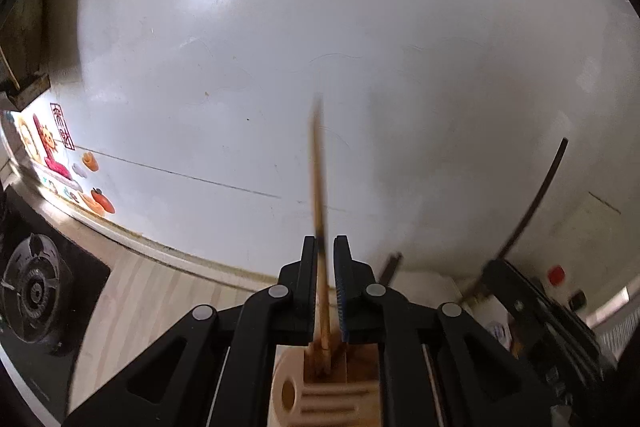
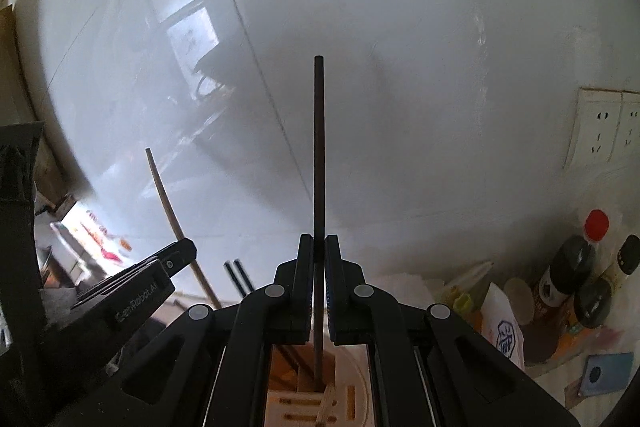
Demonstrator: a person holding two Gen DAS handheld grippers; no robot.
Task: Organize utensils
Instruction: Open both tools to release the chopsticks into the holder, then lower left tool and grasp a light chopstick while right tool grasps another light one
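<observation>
My left gripper (image 1: 326, 247) holds a light wooden chopstick (image 1: 319, 187) upright between its nearly closed jaws; its lower end stands in a compartment of a beige utensil holder (image 1: 320, 387) right below. My right gripper (image 2: 319, 247) is shut on a dark chopstick (image 2: 319, 147), also upright, with its lower end in the holder (image 2: 316, 387). In the right wrist view the left gripper (image 2: 184, 255) and its wooden chopstick (image 2: 168, 207) show at the left. In the left wrist view the right gripper (image 1: 496, 271) and dark chopstick (image 1: 540, 195) show at the right.
A white tiled wall (image 1: 320, 47) fills both views. A gas burner (image 1: 32, 287) is at the left on a wooden counter (image 1: 140, 307). Sauce bottles (image 2: 580, 275), a white bag (image 2: 504, 327) and wall sockets (image 2: 608, 131) are at the right. More dark chopsticks (image 2: 238, 277) stand in the holder.
</observation>
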